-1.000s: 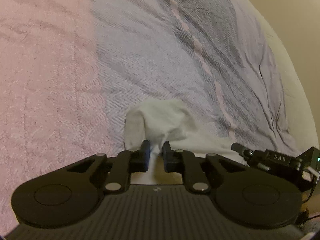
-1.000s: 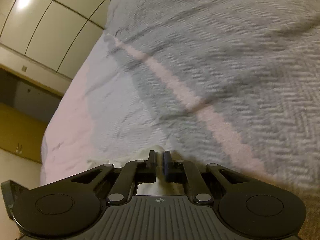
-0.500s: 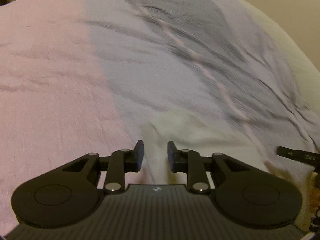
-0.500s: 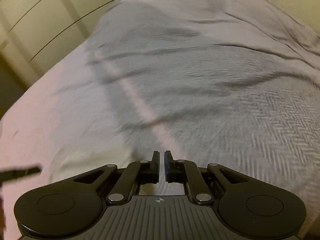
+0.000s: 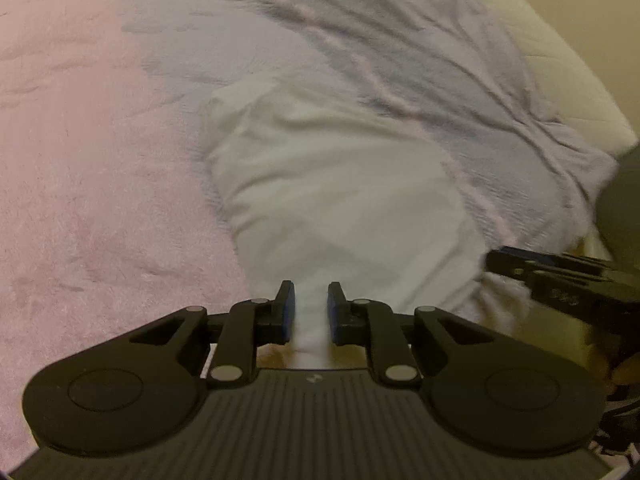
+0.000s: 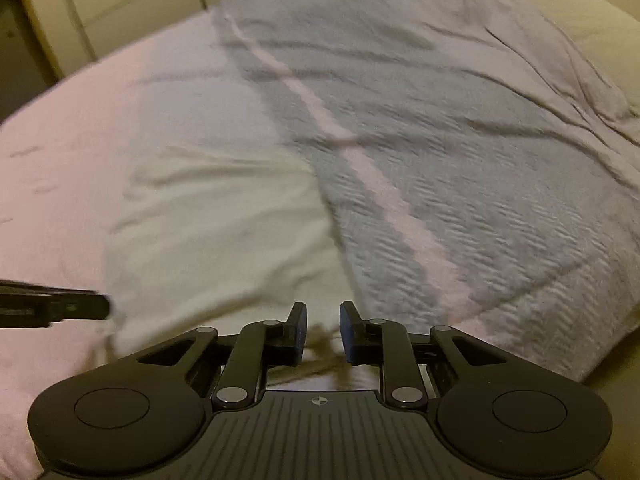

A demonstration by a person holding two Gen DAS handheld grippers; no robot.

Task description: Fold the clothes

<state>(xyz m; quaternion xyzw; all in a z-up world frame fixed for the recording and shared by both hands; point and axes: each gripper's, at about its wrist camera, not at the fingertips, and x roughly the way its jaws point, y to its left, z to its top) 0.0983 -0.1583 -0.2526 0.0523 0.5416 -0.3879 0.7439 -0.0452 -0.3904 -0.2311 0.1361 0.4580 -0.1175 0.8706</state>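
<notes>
The left gripper (image 5: pixel 311 304) points down at the near edge of a white garment (image 5: pixel 328 200), its blue-padded jaws a little apart; a strip of the white cloth runs through the gap, and blur leaves unclear whether the pads press on it. The right gripper (image 6: pixel 323 328) has just been opening: its jaws stand apart with nothing between them, only a shadowed fold of the bed edge below the gap.

The white garment (image 6: pixel 216 224) lies spread on the bed cover (image 6: pixel 460 184), on the near part of the bed. It is plain, off-white and soft, lying mostly flat with shallow creases fanning from its far left corner and a puffed, rounded far edge. Its left side rests on the cover's pink part (image 5: pixel 88 184), its right side on the grey herringbone weave, close beside a thin pink stripe (image 6: pixel 384 196). Each gripper's tip shows at the edge of the other's view, just beside the cloth's near corners.
</notes>
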